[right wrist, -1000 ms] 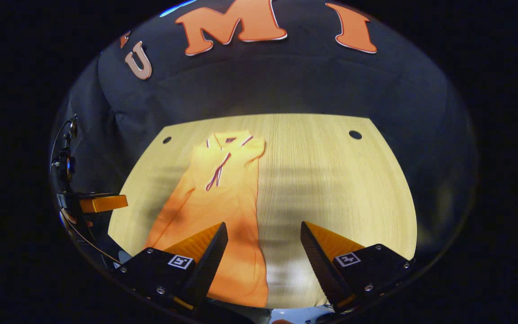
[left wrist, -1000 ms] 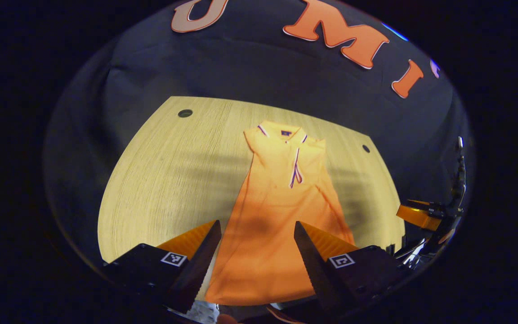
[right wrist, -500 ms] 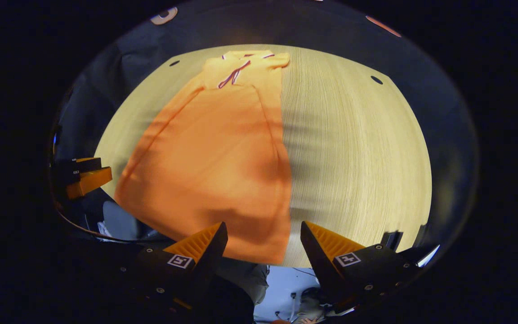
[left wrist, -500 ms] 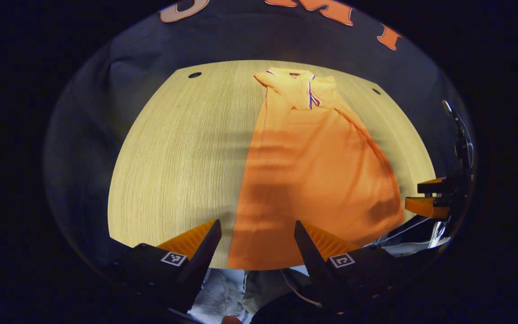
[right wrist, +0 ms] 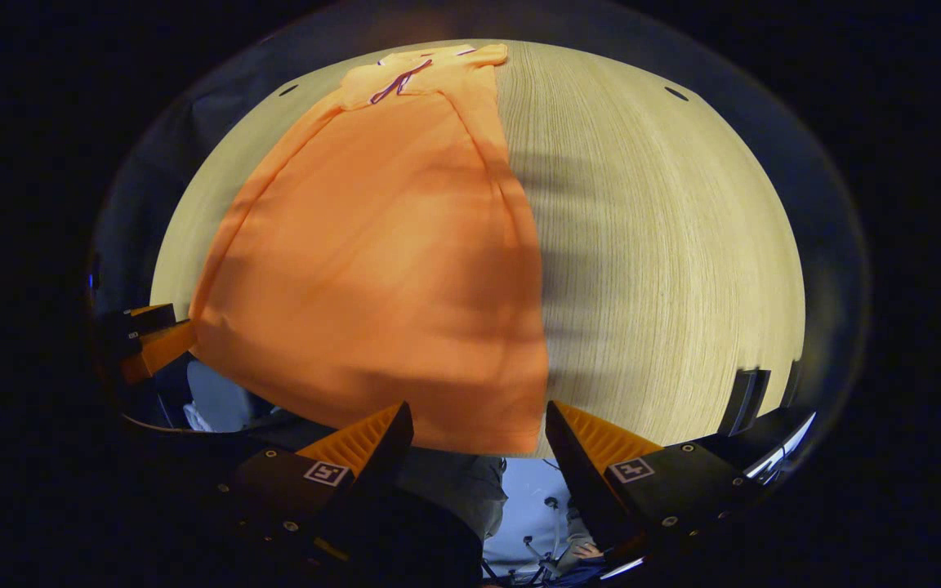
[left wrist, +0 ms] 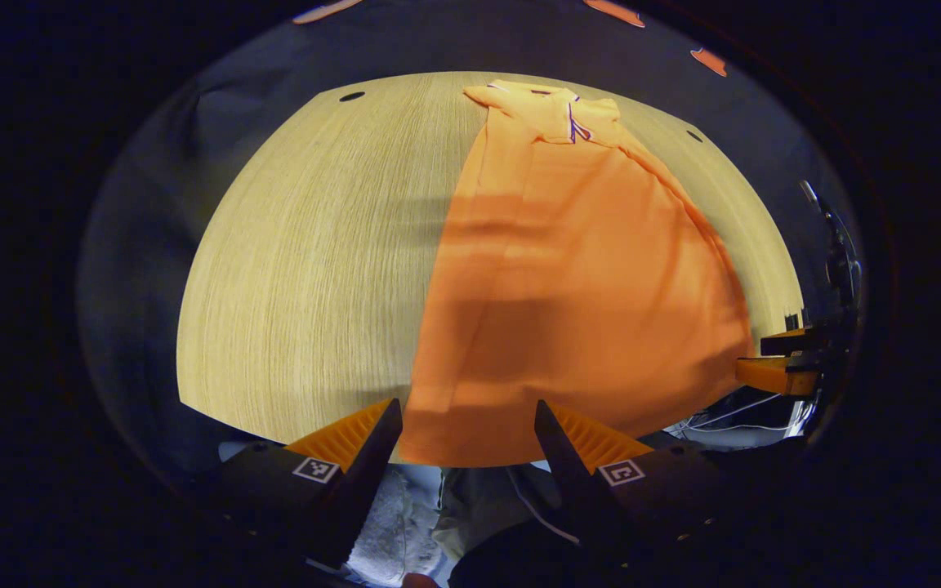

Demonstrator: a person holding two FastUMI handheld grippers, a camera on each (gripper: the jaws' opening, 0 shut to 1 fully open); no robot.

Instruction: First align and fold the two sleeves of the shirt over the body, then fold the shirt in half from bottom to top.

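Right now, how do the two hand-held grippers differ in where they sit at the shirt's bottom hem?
The left hand-held gripper frames the shirt's left hem corner; the right hand-held gripper frames its right hem corner. Wooden table lies outside each. Both are open, gripping nothing.

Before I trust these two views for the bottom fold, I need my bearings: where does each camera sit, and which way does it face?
Left gripper view: rides the left gripper, at the near table edge, facing along the orange shirt to its collar; own open fingers below.
Right gripper view: rides the right gripper, over the hem's other corner; own open fingers below.
Shared: shirt, table, each other's gripper.
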